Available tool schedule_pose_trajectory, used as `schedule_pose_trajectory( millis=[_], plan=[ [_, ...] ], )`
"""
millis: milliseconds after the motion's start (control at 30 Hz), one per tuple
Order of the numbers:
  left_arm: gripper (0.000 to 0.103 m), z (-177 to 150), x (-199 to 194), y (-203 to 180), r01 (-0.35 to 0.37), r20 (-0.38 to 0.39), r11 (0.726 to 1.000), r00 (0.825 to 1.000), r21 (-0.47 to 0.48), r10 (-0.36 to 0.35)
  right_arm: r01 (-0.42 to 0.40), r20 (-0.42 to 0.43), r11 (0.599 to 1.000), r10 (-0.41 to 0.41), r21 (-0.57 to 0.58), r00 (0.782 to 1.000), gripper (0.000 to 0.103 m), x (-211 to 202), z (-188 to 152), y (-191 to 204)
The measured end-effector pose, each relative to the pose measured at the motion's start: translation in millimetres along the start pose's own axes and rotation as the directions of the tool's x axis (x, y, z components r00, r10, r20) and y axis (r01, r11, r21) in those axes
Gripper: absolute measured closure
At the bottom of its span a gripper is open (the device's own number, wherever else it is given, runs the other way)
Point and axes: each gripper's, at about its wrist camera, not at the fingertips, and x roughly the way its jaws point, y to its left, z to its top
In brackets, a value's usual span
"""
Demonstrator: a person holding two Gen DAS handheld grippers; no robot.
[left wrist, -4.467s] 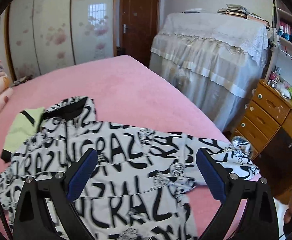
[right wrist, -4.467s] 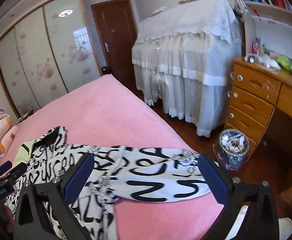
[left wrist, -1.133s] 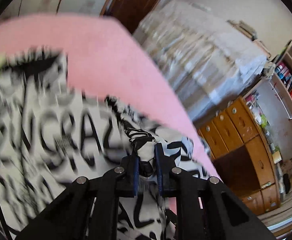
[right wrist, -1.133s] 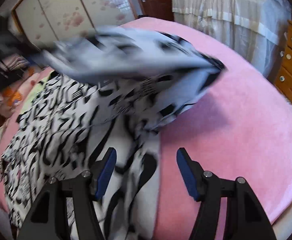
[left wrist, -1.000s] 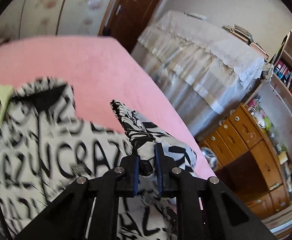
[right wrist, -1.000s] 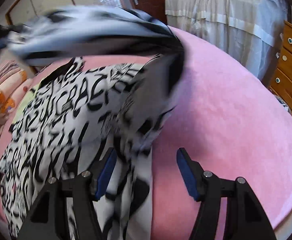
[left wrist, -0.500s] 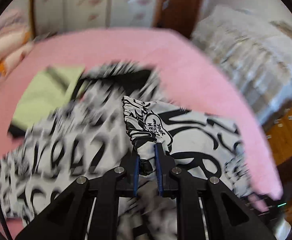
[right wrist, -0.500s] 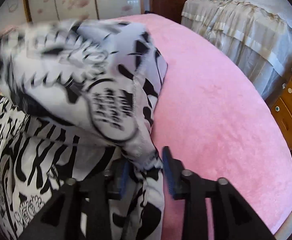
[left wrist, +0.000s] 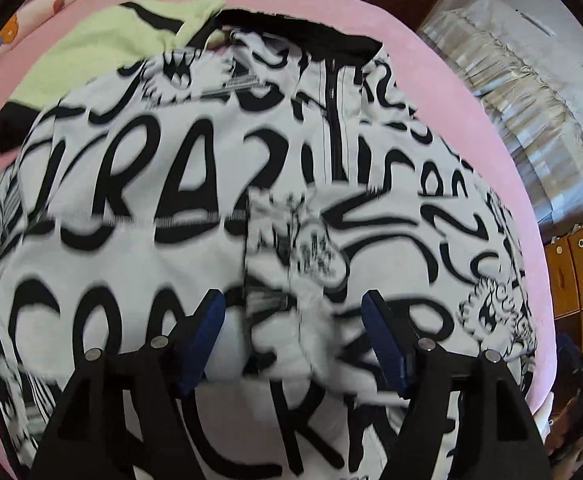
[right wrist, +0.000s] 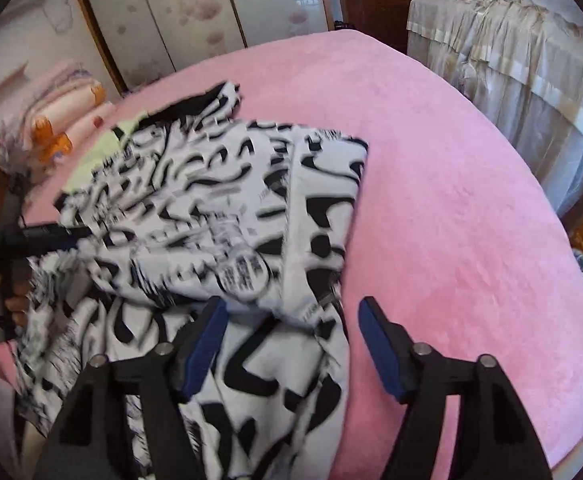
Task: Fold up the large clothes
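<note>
Pink bedspread (right wrist: 451, 200) lay under the black-and-white lettered jacket (left wrist: 171, 200), which we saw spread across the bed from about nine o'clock to the centre of the right wrist view. Its right sleeve (right wrist: 323, 200) lay folded across the body, the cuff (left wrist: 303, 248) at the centre of the left wrist view. Our left gripper (left wrist: 293, 320) had just been opening; its blue pads stood wide apart over the cuff, pressing on nothing. Our right gripper (right wrist: 291, 320) had likewise just been opening, its jaws spread clear above the sleeve's fold, holding nothing. A yellow-green garment (left wrist: 123, 32) lay at eleven o'clock under the jacket's collar.
</note>
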Motion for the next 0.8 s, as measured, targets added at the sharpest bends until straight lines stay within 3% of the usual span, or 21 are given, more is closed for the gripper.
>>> schedule_pose_trajectory(
  millis=[200, 300, 367, 433, 500, 567, 633, 700, 800],
  plan=[
    [0.034, 23.2, 34.7, 5.0, 0.047, -0.074, 0.999, 0.996, -0.012, -0.048, 0.019, -0.021, 0.989, -0.016, 0.147, 1.0, 0.025, 46.3, 62.2, -28.4],
    [0.054, 29.8, 48.5, -0.4, 0.046, -0.068, 0.999, 0.997, 0.018, -0.045, 0.048, -0.069, 0.981, -0.036, 0.188, 0.997, 0.025, 84.5, 91.0, -43.2],
    [0.082, 32.8, 51.5, -2.5, 0.024, -0.057, 0.999, 0.998, 0.038, -0.021, 0.071, -0.094, 0.979, -0.054, 0.191, 0.994, 0.025, 105.3, 102.5, -48.4],
    [0.091, 38.5, 50.7, -1.5, 0.016, -0.052, 0.999, 0.999, 0.037, -0.014, 0.08, -0.142, 0.978, -0.052, 0.194, 0.988, 0.025, 131.6, 109.7, -51.6],
    [0.095, 44.1, 45.9, -5.0, 0.003, -0.028, 0.998, 1.0, 0.057, -0.001, 0.093, -0.2, 0.978, -0.055, 0.185, 0.978, 0.044, 151.0, 109.4, -53.2],
    [0.096, 49.2, 40.2, -14.1, -0.035, 0.017, 0.993, 0.999, 0.109, 0.034, 0.119, -0.216, 0.985, -0.09, 0.123, 0.972, 0.095, 159.2, 107.7, -46.2],
    [0.097, 53.3, 32.8, -19.4, -0.072, 0.069, 0.988, 0.996, 0.135, 0.063, 0.176, -0.158, 0.983, -0.165, 0.054, 0.974, 0.099, 149.2, 110.1, -34.5],
    [0.097, 56.5, 32.7, -20.6, -0.121, 0.107, 0.985, 0.988, 0.125, 0.108, 0.19, -0.073, 0.981, -0.186, 0.043, 0.98, 0.099, 139.4, 109.8, -30.5],
    [0.097, 53.0, 50.8, -13.5, -0.175, 0.057, 0.98, 0.984, 0.099, 0.17, 0.24, -0.123, 0.97, -0.236, 0.024, 0.964, 0.095, 159.8, 101.2, -31.2]
  ],
)
